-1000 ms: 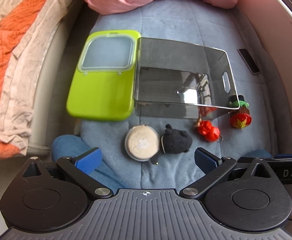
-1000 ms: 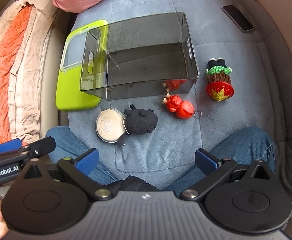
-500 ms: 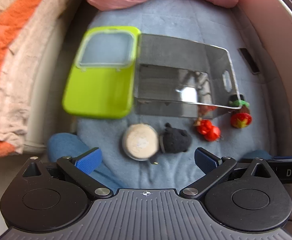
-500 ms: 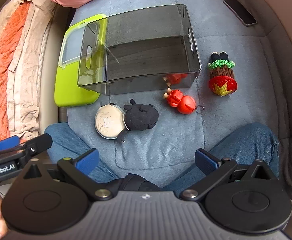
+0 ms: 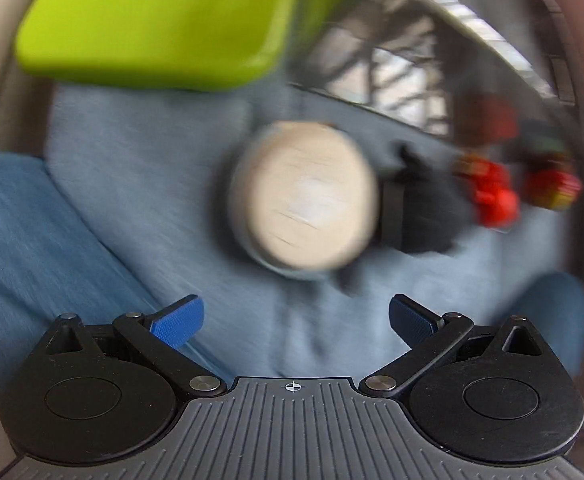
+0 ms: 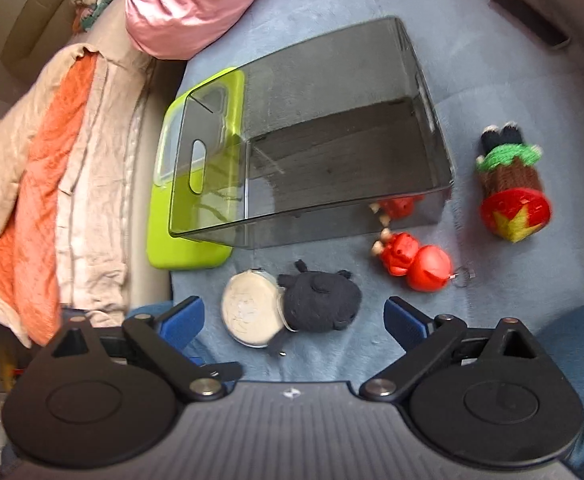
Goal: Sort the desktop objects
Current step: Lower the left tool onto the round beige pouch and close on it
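Spread wide and empty: left gripper (image 5: 296, 318) and right gripper (image 6: 295, 318), above blue blanket (image 6: 331, 360). At twelve o'clock, round tin (image 6: 252, 309) touching black plush (image 6: 319, 302); beyond, smoky bin (image 6: 311, 136).

A pink quilt (image 6: 188, 4) lay bunched at the far end of the blue blanket (image 6: 491, 60). An orange and beige cloth (image 6: 52, 152) was heaped along the left side. A dark phone (image 6: 529, 26) rested near the far right edge. Denim-clad knees (image 5: 20, 232) showed nearest the cameras.
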Available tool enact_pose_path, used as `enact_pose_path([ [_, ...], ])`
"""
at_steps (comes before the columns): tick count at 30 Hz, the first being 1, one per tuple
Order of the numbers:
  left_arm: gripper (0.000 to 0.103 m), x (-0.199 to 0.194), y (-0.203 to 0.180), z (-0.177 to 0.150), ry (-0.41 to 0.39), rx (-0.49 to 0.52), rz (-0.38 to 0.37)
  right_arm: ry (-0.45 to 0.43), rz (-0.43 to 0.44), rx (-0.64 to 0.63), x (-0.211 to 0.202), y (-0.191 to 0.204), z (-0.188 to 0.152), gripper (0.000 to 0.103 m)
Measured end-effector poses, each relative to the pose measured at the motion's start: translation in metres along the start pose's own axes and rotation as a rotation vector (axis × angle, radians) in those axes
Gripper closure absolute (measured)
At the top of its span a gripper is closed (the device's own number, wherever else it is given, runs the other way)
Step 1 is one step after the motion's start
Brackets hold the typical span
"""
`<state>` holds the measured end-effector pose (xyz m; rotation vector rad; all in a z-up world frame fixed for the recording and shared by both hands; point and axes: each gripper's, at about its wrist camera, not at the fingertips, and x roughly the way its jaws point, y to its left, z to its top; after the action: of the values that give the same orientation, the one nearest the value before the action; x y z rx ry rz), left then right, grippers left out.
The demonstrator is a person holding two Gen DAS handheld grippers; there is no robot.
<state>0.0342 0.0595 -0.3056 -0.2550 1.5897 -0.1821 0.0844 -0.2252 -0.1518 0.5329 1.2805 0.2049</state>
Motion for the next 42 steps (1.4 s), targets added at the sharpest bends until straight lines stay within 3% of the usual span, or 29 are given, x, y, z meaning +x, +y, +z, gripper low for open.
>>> enact_pose_path([
  [3,0.0,0.018,0.007,0.013,-0.005,0.006,-0.06,-0.044,0.021,-0.049,0.003,0.002,-0.006,0.006],
  [6,0.0,0.039,0.017,0.023,0.019,-0.055,-0.266,-0.104,0.035,-0.099,0.002,0.003,-0.012,0.006],
  [10,0.0,0.06,0.035,0.03,0.022,-0.22,-0.433,-0.235,0.012,-0.138,-0.002,0.004,-0.024,0.005],
  [13,0.0,0.063,0.049,0.028,0.006,-0.391,-0.504,-0.335,-0.01,-0.166,-0.005,0.004,-0.033,0.006],
  [17,0.001,0.052,0.035,0.022,-0.013,-0.276,-0.523,-0.469,-0.039,-0.204,-0.009,0.005,-0.045,0.011],
  [20,0.003,0.046,0.028,0.015,-0.009,-0.295,-0.636,-0.548,-0.052,-0.234,-0.01,0.005,-0.053,0.012],
  [21,0.004,0.044,0.024,0.016,-0.012,-0.294,-0.631,-0.564,-0.049,-0.236,-0.01,0.005,-0.054,0.012],
  [27,0.004,0.044,-0.013,0.03,-0.056,-0.229,-0.321,-0.6,-0.011,-0.176,-0.014,-0.012,-0.06,0.012],
  [28,0.004,0.043,-0.016,0.028,-0.084,-0.236,-0.304,-0.601,-0.01,-0.164,-0.014,-0.016,-0.062,0.012],
  [30,0.01,0.041,-0.019,0.023,-0.136,-0.276,-0.312,-0.606,-0.018,-0.14,-0.013,-0.024,-0.066,0.012],
  [33,0.037,0.036,-0.02,0.018,-0.217,-0.274,-0.305,-0.627,-0.063,-0.14,-0.008,-0.037,-0.079,0.012],
  [37,0.05,0.024,-0.012,0.016,-0.24,-0.312,-0.367,-0.605,-0.083,-0.099,0.013,-0.057,-0.089,0.012],
  [39,0.056,0.017,-0.011,0.016,-0.233,-0.295,-0.381,-0.549,-0.055,-0.033,0.023,-0.068,-0.087,0.012],
  [42,0.059,-0.002,-0.026,0.019,-0.25,-0.162,-0.333,-0.399,0.093,0.043,0.023,-0.081,-0.07,0.012],
])
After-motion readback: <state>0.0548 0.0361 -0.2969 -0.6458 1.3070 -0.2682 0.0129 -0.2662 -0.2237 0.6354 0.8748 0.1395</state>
